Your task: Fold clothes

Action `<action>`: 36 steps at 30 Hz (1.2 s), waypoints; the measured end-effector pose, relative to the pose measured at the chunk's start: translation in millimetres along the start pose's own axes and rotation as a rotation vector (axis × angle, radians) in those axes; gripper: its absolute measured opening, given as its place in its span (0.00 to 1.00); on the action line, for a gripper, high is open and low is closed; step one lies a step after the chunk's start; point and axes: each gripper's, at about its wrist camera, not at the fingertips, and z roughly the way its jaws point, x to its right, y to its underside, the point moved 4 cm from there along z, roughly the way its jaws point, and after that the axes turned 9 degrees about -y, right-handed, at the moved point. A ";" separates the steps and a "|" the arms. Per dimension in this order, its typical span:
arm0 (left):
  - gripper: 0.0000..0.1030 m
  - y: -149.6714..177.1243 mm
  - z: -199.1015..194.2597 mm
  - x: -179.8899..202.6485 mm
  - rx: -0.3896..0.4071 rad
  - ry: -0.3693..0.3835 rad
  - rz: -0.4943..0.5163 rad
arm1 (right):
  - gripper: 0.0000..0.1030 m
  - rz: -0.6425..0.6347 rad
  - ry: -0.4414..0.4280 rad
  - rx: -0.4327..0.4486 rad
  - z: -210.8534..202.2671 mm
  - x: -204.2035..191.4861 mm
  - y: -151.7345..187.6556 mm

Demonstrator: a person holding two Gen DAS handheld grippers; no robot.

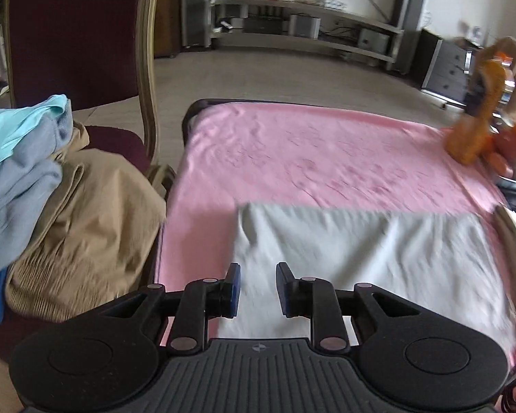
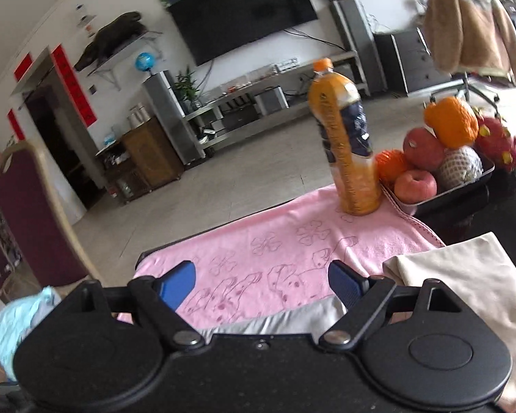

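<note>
Both grippers sit low in their views, and neither holds anything. My left gripper (image 1: 258, 289) has its jaws narrowed to a small gap with only air between the blue pads; my right gripper (image 2: 261, 284) stands wide open over the pink towel (image 2: 275, 251) that covers the desk.

Grey garment (image 1: 361, 261): it lies flat on the towel, right under and ahead of my left gripper, and in the right wrist view only a strip of it shows just below the open jaws. Its long axis seems to run side to side across the desk, its far edge a fairly straight line. It looks already folded or at least smoothed, though motion blur keeps me from saying how many layers there are.

To my left, a heap of unfolded clothes (image 1: 51, 189), blue over tan, rests on a chair (image 1: 79, 34) just beside the desk. On my right a cream cloth (image 2: 464, 292) lies by the towel's edge, close to my right gripper. A juice bottle (image 2: 347, 151) and a fruit tray (image 2: 440, 199) stand at the far right corner.

I judge the next garment must come from the heap, so the left hand is nearer; it would need to open wider first
</note>
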 end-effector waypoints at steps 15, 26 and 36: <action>0.19 -26.8 104.7 -28.7 -0.137 -0.085 -0.184 | 0.30 0.230 0.131 -0.247 133.3 112.9 44.9; 0.15 -46.4 120.7 -49.3 -0.128 -0.009 -0.316 | 0.30 0.317 0.156 -0.256 152.7 128.1 61.0; 0.11 -53.4 129.9 -45.2 -0.188 0.157 -0.452 | 0.30 0.391 0.143 -0.278 155.1 137.8 65.1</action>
